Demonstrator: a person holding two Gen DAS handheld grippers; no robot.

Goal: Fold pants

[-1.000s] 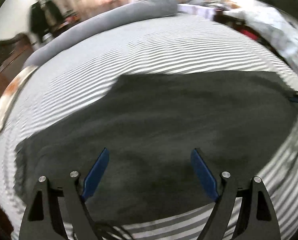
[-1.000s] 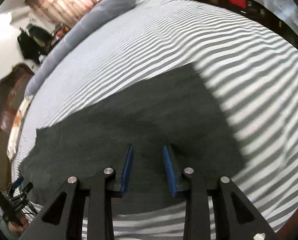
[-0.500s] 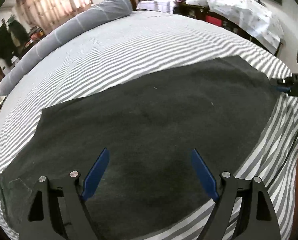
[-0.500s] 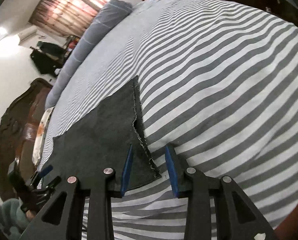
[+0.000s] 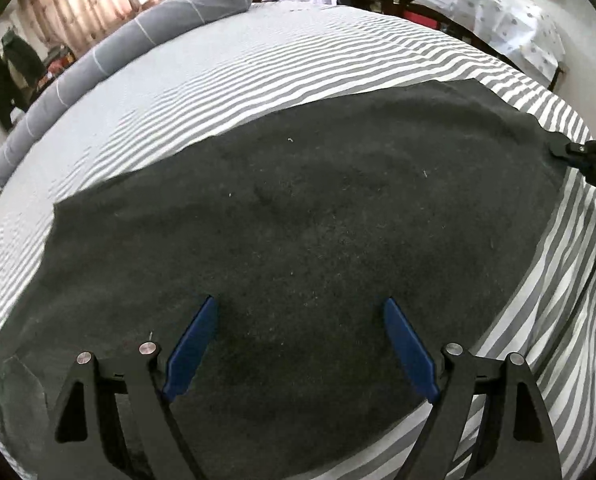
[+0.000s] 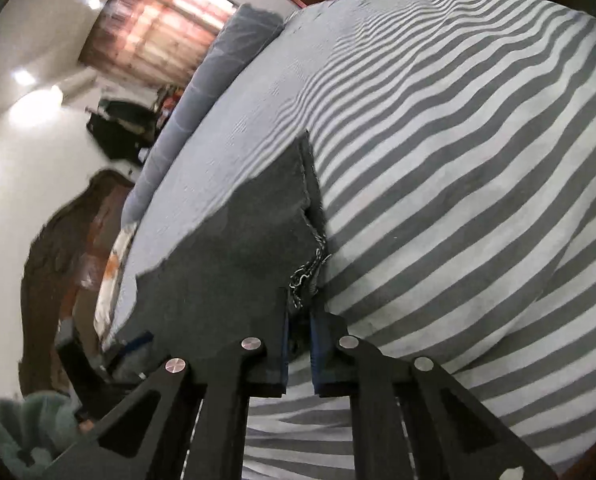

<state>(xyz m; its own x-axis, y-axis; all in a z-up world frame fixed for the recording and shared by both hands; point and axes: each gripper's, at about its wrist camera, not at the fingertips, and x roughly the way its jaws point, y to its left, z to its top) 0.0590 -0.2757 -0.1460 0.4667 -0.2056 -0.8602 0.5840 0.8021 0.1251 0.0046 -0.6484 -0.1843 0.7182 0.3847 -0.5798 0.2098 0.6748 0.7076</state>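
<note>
The dark charcoal fabric pants (image 5: 298, 240) are laid flat on the grey-and-white striped bed sheet (image 5: 278, 72), filling the centre and lower part of the left wrist view. In that view the left gripper (image 5: 299, 344) is seen at the bottom of the frame with its blue-padded jaws spread wide above the cloth; nothing is pinched between them.

In the right wrist view the right gripper (image 6: 298, 344) is seen at the lower centre of the frame. Its jaws have just been closing and are now pressed together on the frayed hem corner of the pants (image 6: 238, 248), with loose threads showing just above the fingertips. From that corner the cloth extends toward the centre left of the frame. In the left wrist view the same gripper (image 5: 557, 152) is seen at the right edge, at the far corner of the pants.

A long grey bolster pillow (image 5: 130, 48) lies along the upper left of the sheet.
</note>
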